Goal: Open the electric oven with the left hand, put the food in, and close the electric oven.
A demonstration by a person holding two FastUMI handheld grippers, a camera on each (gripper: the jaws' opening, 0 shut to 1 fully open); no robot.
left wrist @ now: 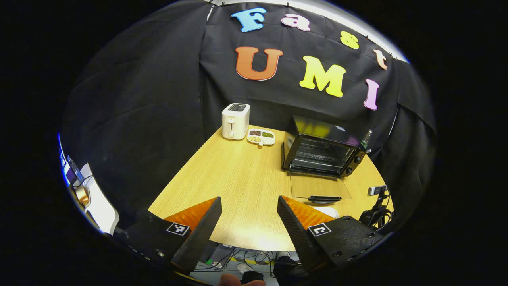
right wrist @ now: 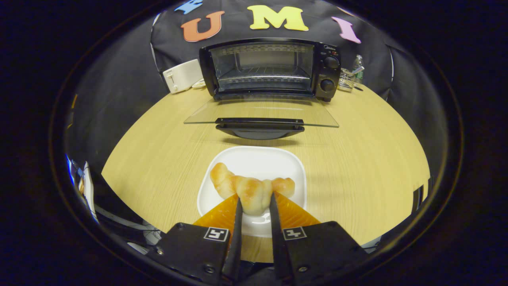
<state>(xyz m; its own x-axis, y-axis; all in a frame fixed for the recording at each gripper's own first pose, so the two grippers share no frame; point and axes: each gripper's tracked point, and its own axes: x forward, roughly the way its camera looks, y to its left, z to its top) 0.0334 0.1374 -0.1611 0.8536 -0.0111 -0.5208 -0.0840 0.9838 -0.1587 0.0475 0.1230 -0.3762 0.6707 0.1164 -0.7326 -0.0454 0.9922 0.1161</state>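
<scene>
1. Left gripper view: left gripper (left wrist: 249,210) raised over the near edge of the wooden table (left wrist: 238,178), fingers wide apart, nothing between them.
2. Electric oven (left wrist: 322,153) well beyond the left gripper and off to its right, glass door (left wrist: 320,186) dropped flat toward the table, wire rack visible inside.
3. White toaster (left wrist: 235,121) to the left of the oven, near the booth wall; divided snack tray (left wrist: 261,137) between toaster and oven.
4. Edge of a white plate (left wrist: 327,211) just in front of the open door, partly hidden behind the gripper's right-hand finger.
5. Small camera on a stand (left wrist: 377,191) at the table edge, right of the oven door.
6. Right gripper view: right gripper (right wrist: 254,204) low over the white plate (right wrist: 254,159), fingers closed in on the bread roll (right wrist: 251,188), pressing its near end from both sides.
7. Roll lying across the plate's near half; plate directly in front of the oven's (right wrist: 270,67) lowered door (right wrist: 260,113), apart from it.
8. Toaster (right wrist: 180,75) just left of the oven; bottle (right wrist: 357,65) and a clear container (right wrist: 346,79) just right of it.
</scene>
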